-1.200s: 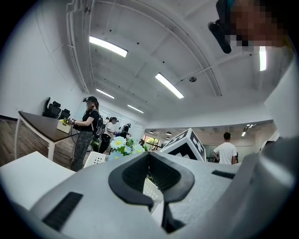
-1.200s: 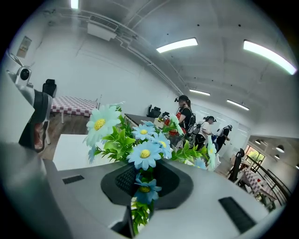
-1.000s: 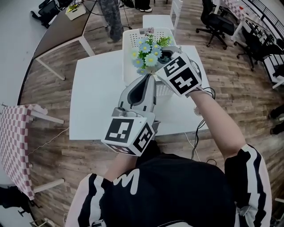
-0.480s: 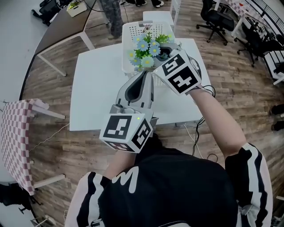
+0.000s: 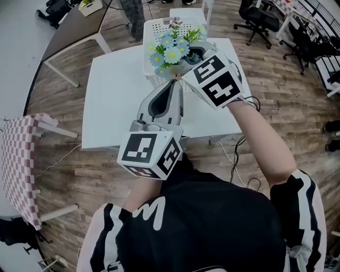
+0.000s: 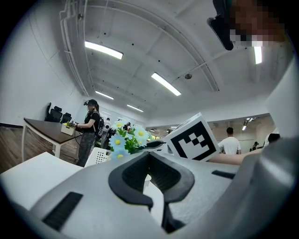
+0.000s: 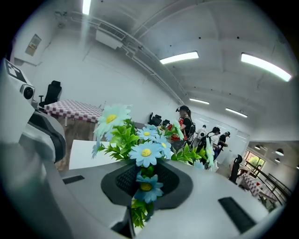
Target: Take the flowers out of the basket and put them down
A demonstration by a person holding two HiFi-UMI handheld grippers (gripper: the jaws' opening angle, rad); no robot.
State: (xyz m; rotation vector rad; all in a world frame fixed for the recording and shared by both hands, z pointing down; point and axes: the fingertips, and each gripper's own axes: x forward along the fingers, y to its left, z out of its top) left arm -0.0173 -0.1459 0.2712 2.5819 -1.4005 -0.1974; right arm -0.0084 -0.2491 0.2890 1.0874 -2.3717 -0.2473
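Note:
A bunch of blue and white daisies (image 5: 169, 50) with green leaves stands above the white lattice basket (image 5: 154, 29) at the far side of the white table (image 5: 114, 101). My right gripper (image 5: 187, 62) is shut on the flowers' stems, and in the right gripper view the blooms (image 7: 145, 153) rise out of its jaws (image 7: 145, 173). My left gripper (image 5: 172, 82) reaches level toward the basket's near rim. Its fingertips meet, with nothing seen between them (image 6: 149, 154). From the left gripper view the flowers (image 6: 125, 140) show just ahead, beside the right gripper's marker cube (image 6: 192, 141).
A white chair (image 5: 188, 13) stands behind the basket. A brown table (image 5: 74, 32) is at the far left and a checkered table (image 5: 18, 159) at the left. Black office chairs (image 5: 260, 21) stand at the upper right. People stand farther back.
The right gripper has carried the flowers a little up and to the left over the basket. The left gripper has moved forward alongside it.

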